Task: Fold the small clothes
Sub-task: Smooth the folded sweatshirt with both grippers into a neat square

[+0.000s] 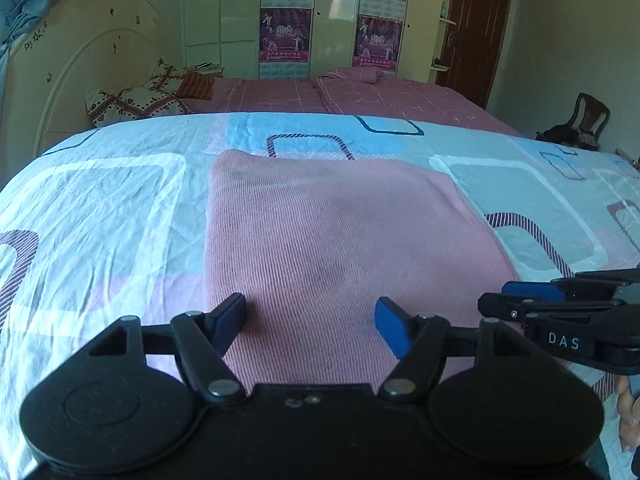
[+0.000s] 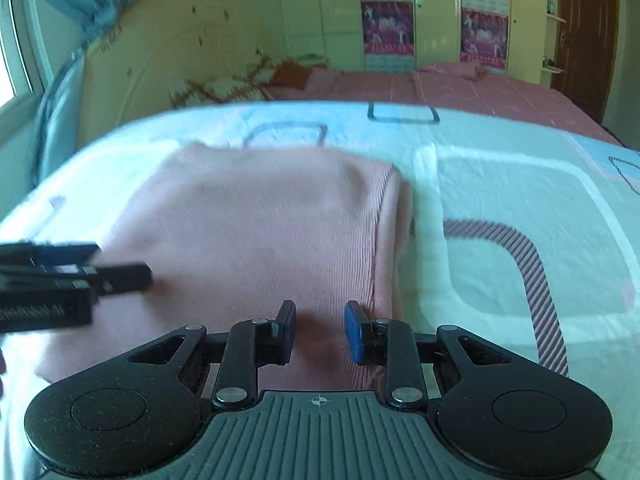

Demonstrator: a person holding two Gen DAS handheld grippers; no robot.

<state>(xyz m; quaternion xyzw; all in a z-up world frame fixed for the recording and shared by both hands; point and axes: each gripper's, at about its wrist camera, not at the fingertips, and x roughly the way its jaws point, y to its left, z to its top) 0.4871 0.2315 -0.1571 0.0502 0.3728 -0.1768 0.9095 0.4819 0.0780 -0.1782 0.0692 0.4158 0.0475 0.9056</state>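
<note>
A pink ribbed garment (image 1: 340, 232) lies folded into a flat block on the near part of a bed, on a light blue sheet (image 1: 100, 208) with rounded square shapes. Its right side shows a thick folded edge in the right wrist view.

The left gripper (image 1: 310, 322) is over the near edge of the pink garment. Its jaws stand wide apart and hold nothing; the cloth just lies under the gap.

The right gripper (image 2: 320, 332) is over the near right part of the garment (image 2: 256, 224), close to the folded edge. Its jaws are closer together but there is still a gap, and nothing is pinched in them.

The two grippers are near each other, side by side.

Farther back there is a pink bedspread (image 1: 380, 96), patterned pillows (image 1: 136, 100) and a tall wardrobe (image 1: 332, 20) with posters.
</note>
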